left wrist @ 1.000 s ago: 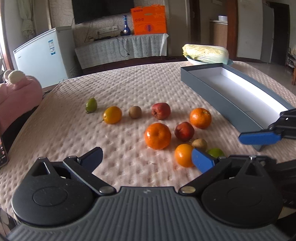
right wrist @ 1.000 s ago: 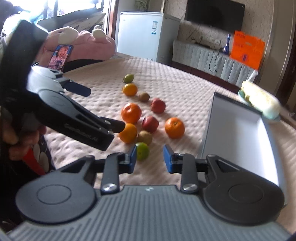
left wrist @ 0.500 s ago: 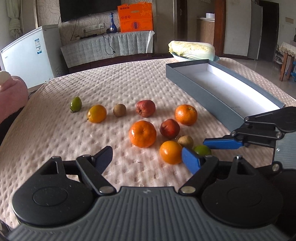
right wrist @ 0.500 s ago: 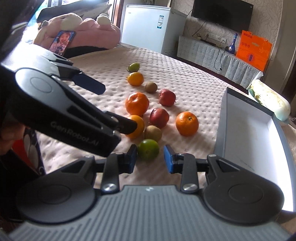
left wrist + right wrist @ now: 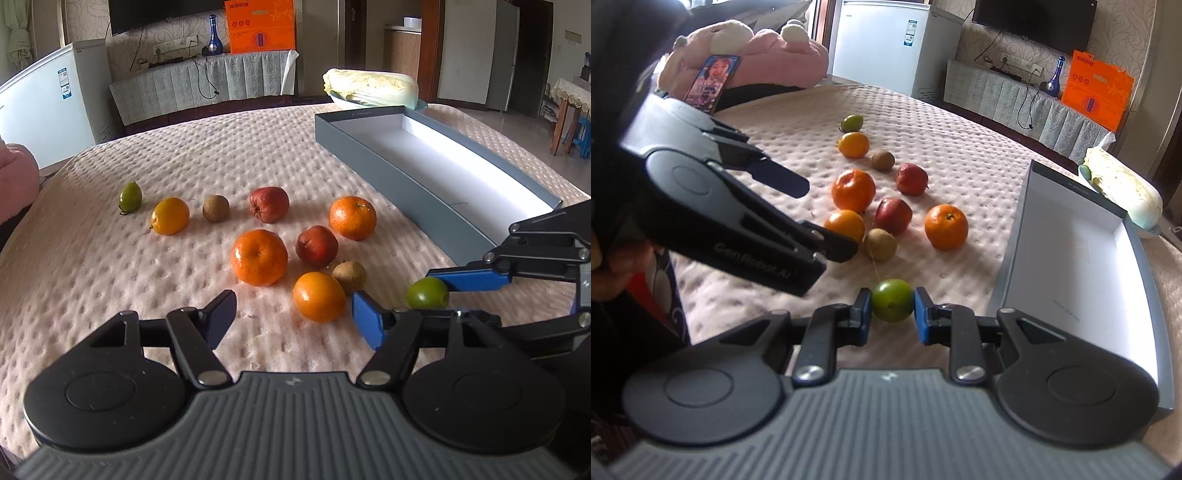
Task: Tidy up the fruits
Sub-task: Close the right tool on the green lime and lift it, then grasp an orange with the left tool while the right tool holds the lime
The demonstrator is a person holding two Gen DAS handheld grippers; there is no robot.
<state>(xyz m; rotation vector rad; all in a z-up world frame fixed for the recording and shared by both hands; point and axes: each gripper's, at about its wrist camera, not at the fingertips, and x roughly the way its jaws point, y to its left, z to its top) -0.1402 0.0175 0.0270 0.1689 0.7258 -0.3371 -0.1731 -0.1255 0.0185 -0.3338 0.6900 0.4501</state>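
A pink quilted bed carries everything. On its right side lies a long grey box, open and white inside, well apart from the fruit. Left of the box, oranges such as the big one sit among red apples, brown kiwis and, far left, a small green fruit. The left tool hovers near the cluster; its jaws have just been closing, stand partly apart and hold nothing, with a near orange just beyond them. The right tool has its blue pads pressed on a green lime, near the box's near corner.
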